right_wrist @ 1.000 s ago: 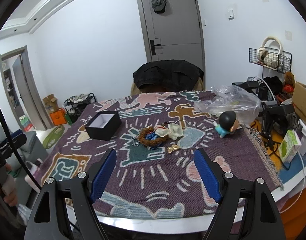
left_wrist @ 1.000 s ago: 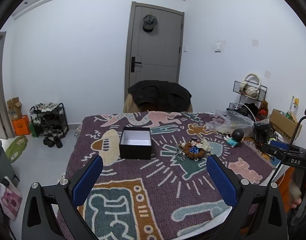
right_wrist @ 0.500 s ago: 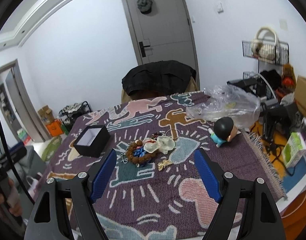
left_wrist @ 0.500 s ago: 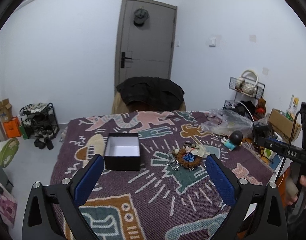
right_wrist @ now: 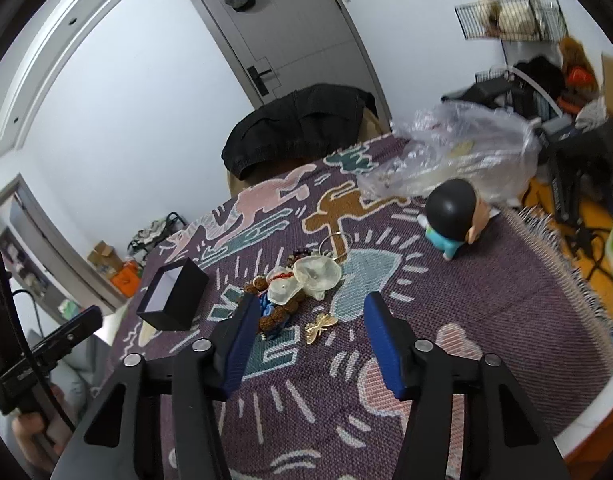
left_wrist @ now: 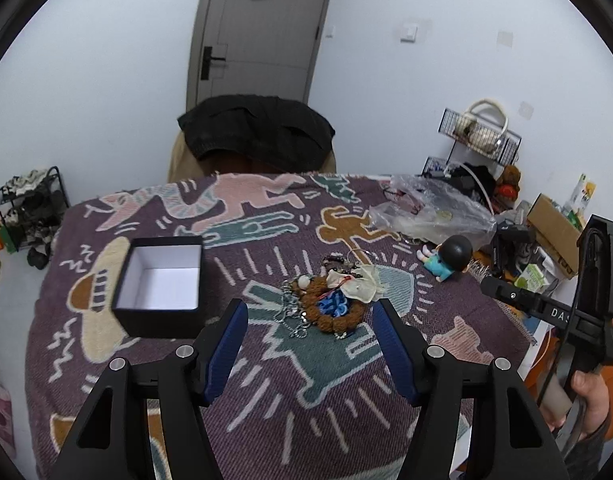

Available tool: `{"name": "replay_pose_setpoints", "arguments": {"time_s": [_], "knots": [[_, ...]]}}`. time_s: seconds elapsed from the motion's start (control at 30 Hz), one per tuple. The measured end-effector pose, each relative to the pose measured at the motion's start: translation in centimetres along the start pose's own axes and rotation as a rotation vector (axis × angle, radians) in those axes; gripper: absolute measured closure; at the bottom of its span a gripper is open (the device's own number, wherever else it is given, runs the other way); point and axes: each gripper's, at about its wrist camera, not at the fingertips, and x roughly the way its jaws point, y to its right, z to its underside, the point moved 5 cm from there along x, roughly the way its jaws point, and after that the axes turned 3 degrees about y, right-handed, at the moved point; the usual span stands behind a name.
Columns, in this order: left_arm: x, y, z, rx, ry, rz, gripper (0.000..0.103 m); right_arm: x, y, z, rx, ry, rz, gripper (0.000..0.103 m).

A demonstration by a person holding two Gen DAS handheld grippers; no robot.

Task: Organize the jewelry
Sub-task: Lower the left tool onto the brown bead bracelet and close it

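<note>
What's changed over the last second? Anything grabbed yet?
Both grippers have come down toward the jewelry pile: left gripper and right gripper now frame it, jaws open, nothing held. The black box, gold butterfly clip and figurine haven't moved.

The jewelry pile (left_wrist: 333,300) is a tangle — brown beads, something blue, a pale translucent piece and a silver chain overlap so that single items cannot be told apart, and from the right wrist the left finger (right_wrist: 237,350) of the right gripper (right_wrist: 306,346) covers the pile's near edge. What lies inside the crumpled plastic bag (right_wrist: 458,156) is too blurred to name, and the small gold piece (right_wrist: 319,325) is too small to tell its kind. Both grippers' bodies run off the bottom edge of their pictures — and the chair under the black jacket (left_wrist: 256,130) is almost wholly hidden.
</note>
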Motion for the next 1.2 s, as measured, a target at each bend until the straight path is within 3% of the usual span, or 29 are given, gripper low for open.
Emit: {"name": "replay_pose_setpoints", "arguments": {"time_s": [0.13,0.27,0.37,0.7,0.83,0.93,1.03,1.2], "knots": [[3.4,0.4,-0.2,0.003,-0.061,-0.005,0.037,2.2,1.2,-0.1,0.056,-0.027,-0.019,0.049],[7.3,0.0,0.4,-0.019,-0.143,-0.018,0.048,4.9,1.8,0.1,0.086,-0.068,-0.05,0.049],[10.2,-0.6,1.0,-0.048,-0.209,-0.03,0.049,6.9,2.1,0.3,0.095,-0.098,-0.061,0.049],[15.8,-1.0,2.0,-0.063,-0.332,-0.056,0.057,11.5,2.7,0.5,0.127,-0.164,-0.091,0.049],[17.3,-1.3,2.4,-0.071,-0.365,-0.075,0.058,11.9,3.4,0.4,0.132,-0.164,-0.09,0.049],[18.1,-1.3,2.8,-0.056,-0.381,-0.094,0.074,12.5,3.7,0.3,0.138,-0.173,-0.091,0.049],[18.1,-1.2,2.7,-0.057,-0.372,-0.093,0.082,13.5,3.2,0.3,0.126,-0.192,-0.094,0.049],[17.8,-1.0,2.4,-0.066,-0.368,-0.079,0.082,15.6,2.4,0.5,0.094,-0.227,-0.079,0.049]]}}
